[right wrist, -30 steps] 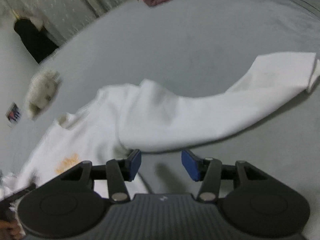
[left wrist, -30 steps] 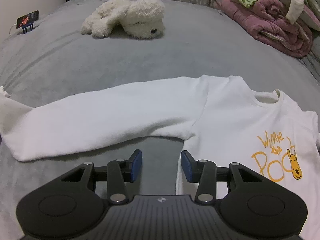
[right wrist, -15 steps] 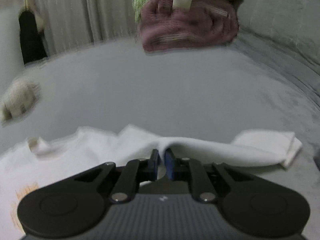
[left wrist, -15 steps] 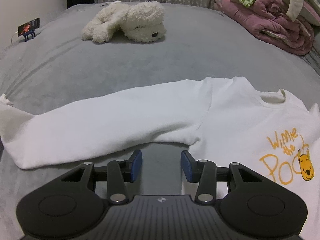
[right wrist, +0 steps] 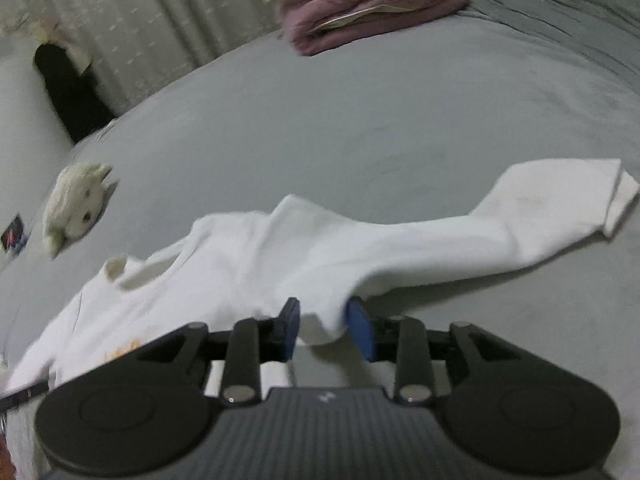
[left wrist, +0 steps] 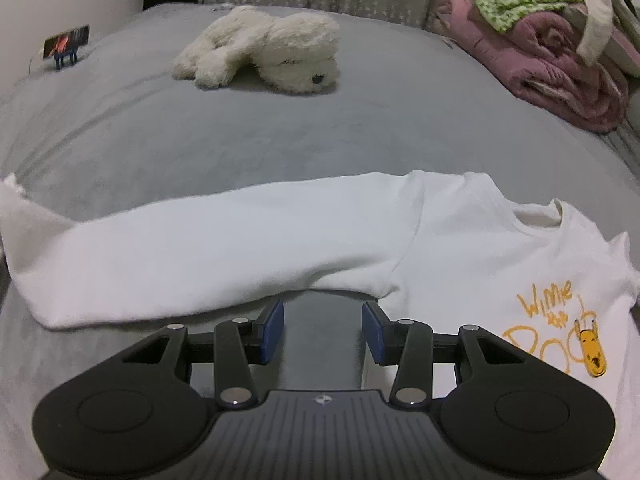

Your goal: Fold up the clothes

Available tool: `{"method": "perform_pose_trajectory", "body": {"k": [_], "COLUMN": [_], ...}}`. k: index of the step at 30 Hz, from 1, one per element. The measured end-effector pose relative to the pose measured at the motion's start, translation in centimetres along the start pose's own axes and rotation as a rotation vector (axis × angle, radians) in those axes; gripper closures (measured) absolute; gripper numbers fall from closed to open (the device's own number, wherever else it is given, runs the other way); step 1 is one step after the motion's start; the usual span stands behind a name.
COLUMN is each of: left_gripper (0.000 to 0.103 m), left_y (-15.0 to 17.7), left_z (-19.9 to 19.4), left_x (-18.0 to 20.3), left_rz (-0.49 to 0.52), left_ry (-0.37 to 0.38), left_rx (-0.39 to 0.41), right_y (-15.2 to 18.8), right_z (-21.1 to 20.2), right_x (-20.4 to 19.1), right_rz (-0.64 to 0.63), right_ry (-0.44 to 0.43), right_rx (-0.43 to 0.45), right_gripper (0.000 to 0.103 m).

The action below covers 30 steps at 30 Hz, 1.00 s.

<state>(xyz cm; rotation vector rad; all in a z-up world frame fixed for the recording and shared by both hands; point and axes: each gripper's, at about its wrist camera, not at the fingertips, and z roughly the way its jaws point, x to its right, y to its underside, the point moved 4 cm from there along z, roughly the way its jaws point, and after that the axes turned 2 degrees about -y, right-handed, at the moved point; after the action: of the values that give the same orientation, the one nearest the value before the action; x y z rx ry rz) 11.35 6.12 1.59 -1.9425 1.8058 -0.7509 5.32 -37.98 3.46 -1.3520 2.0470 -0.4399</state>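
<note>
While the white sweatshirt (left wrist: 460,248) lies spread face-up on the grey bed (left wrist: 320,132), your left claw (left wrist: 322,332) hangs just short of the armpit, its blue pads set wide apart with only grey bedcover showing between them. You hold nothing on that side. One sleeve (left wrist: 208,252) runs out flat to the left of that view, its cuff reaching the picture's edge, and the yellow printed lettering with a small bear's head (left wrist: 560,328) sits on the chest at the right. In the right wrist view, your right claw (right wrist: 323,330) has a fold of the white cloth from the other armpit lying between its blue pads (right wrist: 360,330); the pads are partly apart, and the blur there makes it impossible to tell whether they press the cloth or merely stand beside it. From that fold the other sleeve (right wrist: 500,232) stretches away to the right, a little humped, with its cuff turned at the far end. The neck opening (right wrist: 136,276) shows to the left of that claw. Further up the bed a cream plush dog (left wrist: 264,48) lies on its side, well apart from the sweatshirt, and a pile of pink and green bedding (left wrist: 548,48) sits at the far right corner. A small phone on a stand (left wrist: 66,42) is propped at the far left edge.
</note>
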Motion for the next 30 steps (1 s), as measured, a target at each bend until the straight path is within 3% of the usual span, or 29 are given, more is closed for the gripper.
{"method": "perform_pose_trajectory", "body": {"k": [4, 7, 9, 11, 12, 15, 18, 20, 21, 24, 28, 30], "left_gripper": [0.061, 0.061, 0.058, 0.041, 0.039, 0.038, 0.037, 0.032, 0.032, 0.032, 0.032, 0.032], "left_y": [-0.3, -0.9, -1.5, -2.2, -2.5, -3.9, -5.6, -6.9, -7.5, -9.2, -10.5, -10.5], "left_z": [-0.2, -0.4, -0.5, -0.3, -0.1, 0.7, 1.7, 3.2, 4.1, 6.4, 8.0, 8.9], "left_x": [-0.6, -0.9, -1.0, -0.9, -0.8, -0.2, 0.4, 1.1, 1.4, 3.3, 6.5, 7.5], "left_rz": [-0.024, -0.028, -0.023, 0.004, 0.029, 0.134, 0.178, 0.182, 0.182, 0.2, 0.301, 0.352], "left_ry": [0.002, -0.006, 0.004, 0.019, 0.021, 0.024, 0.082, 0.138, 0.165, 0.226, 0.315, 0.315], "left_rx": [0.006, 0.029, 0.046, 0.068, 0.08, 0.103, 0.112, 0.107, 0.099, 0.079, 0.11, 0.097], "right_y": [0.4, -0.6, -0.9, -1.0, -1.2, -1.9, -2.9, -3.7, -4.2, -5.5, -7.2, -7.8], "right_z": [-0.6, -0.7, -0.8, -0.7, -0.5, 0.0, 1.3, 2.6, 3.2, 5.2, 7.8, 9.0], "right_x": [-0.9, -1.2, -1.2, -1.4, -1.7, -3.2, -5.1, -5.7, -6.0, -6.9, -7.8, -8.1], "right_rz": [-0.019, -0.071, -0.093, -0.091, -0.1, -0.191, -0.33, -0.377, -0.4, -0.47, -0.547, -0.581], "right_ry": [0.019, 0.167, 0.191, 0.134, 0.11, 0.084, 0.063, 0.044, 0.034, 0.004, -0.041, -0.075], "right_rx": [0.031, 0.093, 0.117, 0.115, 0.116, 0.126, 0.13, 0.112, 0.104, 0.077, 0.034, 0.007], "right_gripper": [0.069, 0.072, 0.072, 0.071, 0.071, 0.069, 0.063, 0.05, 0.049, 0.048, 0.049, 0.05]}}
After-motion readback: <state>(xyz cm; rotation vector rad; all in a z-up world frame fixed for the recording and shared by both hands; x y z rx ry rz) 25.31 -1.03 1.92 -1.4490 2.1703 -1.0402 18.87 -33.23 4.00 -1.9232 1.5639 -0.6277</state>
